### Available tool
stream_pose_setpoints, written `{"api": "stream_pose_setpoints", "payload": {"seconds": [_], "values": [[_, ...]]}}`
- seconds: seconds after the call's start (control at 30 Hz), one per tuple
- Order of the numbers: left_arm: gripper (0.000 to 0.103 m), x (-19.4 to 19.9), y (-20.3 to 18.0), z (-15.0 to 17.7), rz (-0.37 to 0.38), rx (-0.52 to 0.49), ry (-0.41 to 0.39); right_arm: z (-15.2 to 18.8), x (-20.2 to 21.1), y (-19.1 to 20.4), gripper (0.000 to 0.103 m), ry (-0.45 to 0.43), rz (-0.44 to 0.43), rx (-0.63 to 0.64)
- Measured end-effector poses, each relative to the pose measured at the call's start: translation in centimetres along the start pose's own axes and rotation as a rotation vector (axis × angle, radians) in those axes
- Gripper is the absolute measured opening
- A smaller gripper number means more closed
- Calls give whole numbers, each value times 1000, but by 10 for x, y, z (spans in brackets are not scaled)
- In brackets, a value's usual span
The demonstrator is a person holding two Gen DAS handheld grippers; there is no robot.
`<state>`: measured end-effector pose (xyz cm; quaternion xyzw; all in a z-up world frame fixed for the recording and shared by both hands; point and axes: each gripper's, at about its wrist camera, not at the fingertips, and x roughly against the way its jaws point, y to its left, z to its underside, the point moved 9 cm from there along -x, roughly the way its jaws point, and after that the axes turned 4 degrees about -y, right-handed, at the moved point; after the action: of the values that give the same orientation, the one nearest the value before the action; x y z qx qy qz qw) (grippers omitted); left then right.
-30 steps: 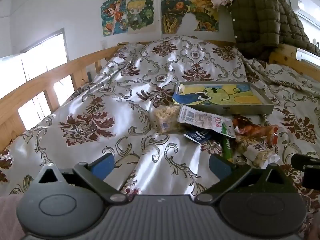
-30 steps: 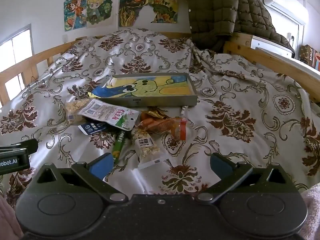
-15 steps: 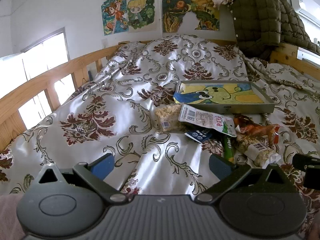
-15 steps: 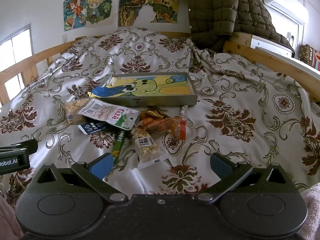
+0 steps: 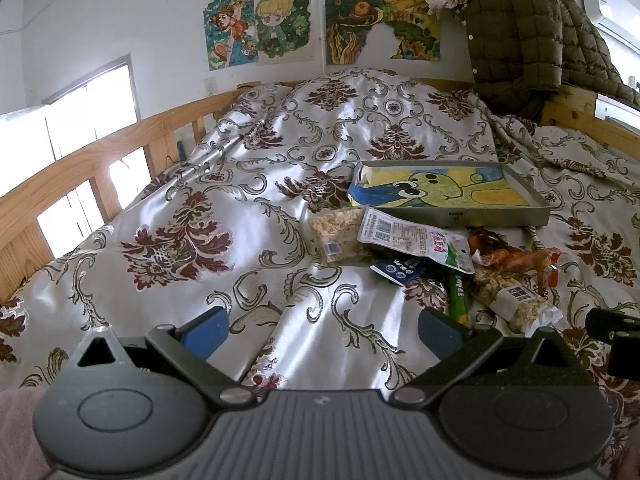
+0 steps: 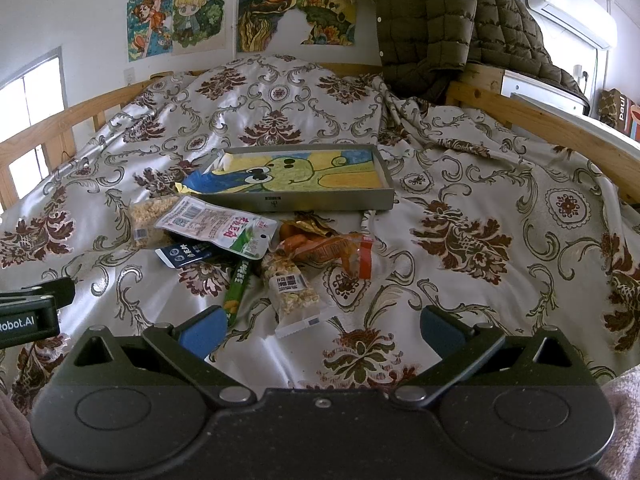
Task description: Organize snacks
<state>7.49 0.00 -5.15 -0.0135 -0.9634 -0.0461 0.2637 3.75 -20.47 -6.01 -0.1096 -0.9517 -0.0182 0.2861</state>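
The snacks lie in a loose heap on the patterned bedspread [image 6: 460, 184], just in front of the shallow grey tray [image 6: 304, 202] that looks meant to receive them; none is in the tray yet, so the sorting appears not to have begun. The tray sits further up the bed with a cartoon drawing lining its floor, its near wall facing the heap, which should make for a short carry.

Both claws hang low over the near bedspread with their jaws spread wide and nothing between them. The right gripper [image 6: 320, 330] points almost straight at the clear puffed-grain packet [image 6: 292, 290] and the green stick pack [image 6: 238, 286], the nearest items and likely first picks. The left gripper [image 5: 322, 330] is aimed at bare cloth, left of the pile.

The white pouch with a barcode [image 6: 218, 228] lies over a dark blue sachet [image 6: 182, 254] and partly over a clear bag of pale crumbly snack [image 6: 150, 216], so their full shapes are hidden. The orange wrapper [image 6: 324, 250] is crumpled and its print unreadable. How many packets lie beneath the top ones cannot be told.
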Motion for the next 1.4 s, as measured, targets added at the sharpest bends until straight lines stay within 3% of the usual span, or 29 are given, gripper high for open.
{"api": "stream_pose_setpoints", "payload": {"seconds": [1.4], "values": [[103,-2,5,3,-1,-8,6,0,0,0,102,1,-2,-2]]}}
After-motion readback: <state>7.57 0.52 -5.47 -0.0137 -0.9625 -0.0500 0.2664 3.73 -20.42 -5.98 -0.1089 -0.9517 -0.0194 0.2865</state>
